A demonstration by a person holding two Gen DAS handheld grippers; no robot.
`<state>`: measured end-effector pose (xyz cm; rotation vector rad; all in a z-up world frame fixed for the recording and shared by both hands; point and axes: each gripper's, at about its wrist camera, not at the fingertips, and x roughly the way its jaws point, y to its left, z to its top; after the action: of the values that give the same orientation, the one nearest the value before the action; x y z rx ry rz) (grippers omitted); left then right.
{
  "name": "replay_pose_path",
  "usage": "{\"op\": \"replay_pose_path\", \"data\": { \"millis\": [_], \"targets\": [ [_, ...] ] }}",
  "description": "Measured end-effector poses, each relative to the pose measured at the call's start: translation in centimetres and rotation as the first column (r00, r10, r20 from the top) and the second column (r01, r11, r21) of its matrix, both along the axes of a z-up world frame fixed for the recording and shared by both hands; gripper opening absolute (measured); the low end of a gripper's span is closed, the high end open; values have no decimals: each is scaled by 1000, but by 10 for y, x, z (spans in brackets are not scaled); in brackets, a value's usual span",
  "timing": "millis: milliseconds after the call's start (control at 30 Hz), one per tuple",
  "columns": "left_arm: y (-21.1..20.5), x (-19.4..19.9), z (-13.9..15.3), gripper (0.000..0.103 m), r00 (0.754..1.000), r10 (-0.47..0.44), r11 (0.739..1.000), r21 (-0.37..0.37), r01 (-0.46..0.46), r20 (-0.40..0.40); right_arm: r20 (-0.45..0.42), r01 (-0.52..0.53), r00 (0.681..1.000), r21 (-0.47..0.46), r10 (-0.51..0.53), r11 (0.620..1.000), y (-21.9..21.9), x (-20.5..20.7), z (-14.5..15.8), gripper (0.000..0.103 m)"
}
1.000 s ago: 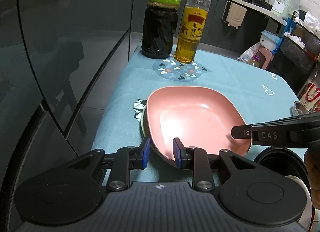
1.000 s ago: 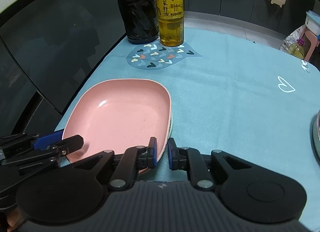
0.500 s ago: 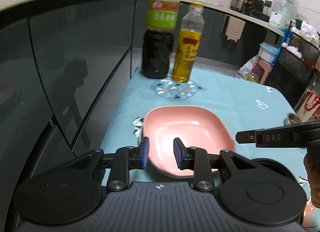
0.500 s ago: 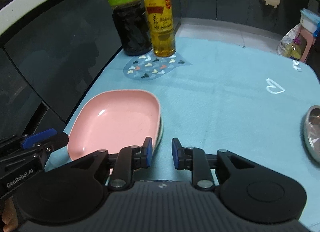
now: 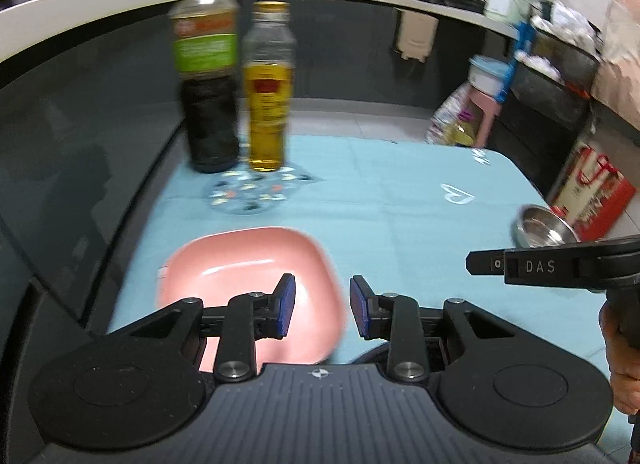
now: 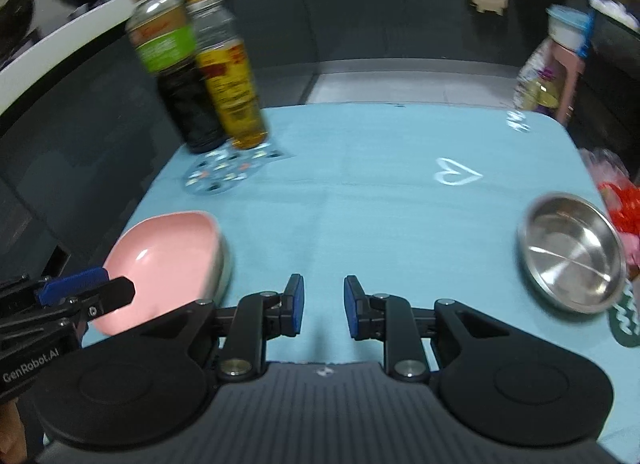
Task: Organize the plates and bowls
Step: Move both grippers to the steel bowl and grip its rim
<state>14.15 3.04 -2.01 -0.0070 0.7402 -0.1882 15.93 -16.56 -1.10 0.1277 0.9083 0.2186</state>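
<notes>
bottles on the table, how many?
2. Dark green-label bottle at the far-left edge of the blue cloth; amber oil bottle just right of it. None hidden, apparently.

Plate (image 6: 160,264) lying at tablecloth (image 6: 380,224) left edge, near side. Two bottles (image 6: 208,80) standing behind it; bowl (image 6: 572,252) sitting far right.

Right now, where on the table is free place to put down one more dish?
The widest bare patch is the blue tablecloth between the pink plate and the steel bowl, reaching back past the white heart. It is crowded at the far left corner, around the two bottles.
</notes>
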Motion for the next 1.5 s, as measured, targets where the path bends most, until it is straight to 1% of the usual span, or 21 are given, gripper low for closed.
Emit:
{"op": "replay_pose_path", "data": {
  "millis": [200,400,533,667,767,900,1000,1100,1200,1333,1433,1467,1500],
  "targets": [
    [-59,18,1,29,993,-111,994,7,111,-39,22,102,995,12,-102,995,-53,-4,-1,13],
    [-113,34,-2,32,977,-198,980,14,199,-80,25,222,974,54,-223,974,-109,-9,-4,13],
    [-143,44,-6,33,962,-252,967,3,253,-108,34,309,949,92,-313,946,-141,-14,-6,13],
    [-165,57,-15,33,953,-270,962,-9,272,-139,41,396,914,126,-404,909,-165,-17,-10,21],
    [-180,67,-22,33,949,-278,960,-12,279,-147,26,450,889,144,-458,881,-178,-17,-18,22],
    [-196,78,-30,33,947,-285,958,-27,284,-148,-26,473,880,157,-475,867,-187,-10,-29,22],
    [-205,86,-32,33,946,-294,956,-49,290,-137,-39,477,878,161,-478,864,-190,-6,-32,22],
    [-216,94,-37,33,946,-295,956,-39,292,-138,-51,475,879,156,-473,866,-191,-5,-37,22],
    [-226,103,-45,33,943,-294,956,-26,293,-156,-61,480,877,155,-476,864,-195,-1,-42,22],
    [-233,111,-57,33,938,-293,956,-19,294,-186,-62,486,874,149,-483,861,-194,0,-45,22],
    [-236,116,-64,32,935,-296,954,-18,298,-197,-45,493,869,133,-492,860,-192,0,-45,22],
    [-237,116,-66,32,932,-302,952,-22,304,-199,-36,495,868,123,-494,860,-191,1,-46,22],
    [-236,117,-67,26,928,-312,949,-27,313,-203,-29,495,868,109,-495,862,-190,2,-47,20]
  ]
}}
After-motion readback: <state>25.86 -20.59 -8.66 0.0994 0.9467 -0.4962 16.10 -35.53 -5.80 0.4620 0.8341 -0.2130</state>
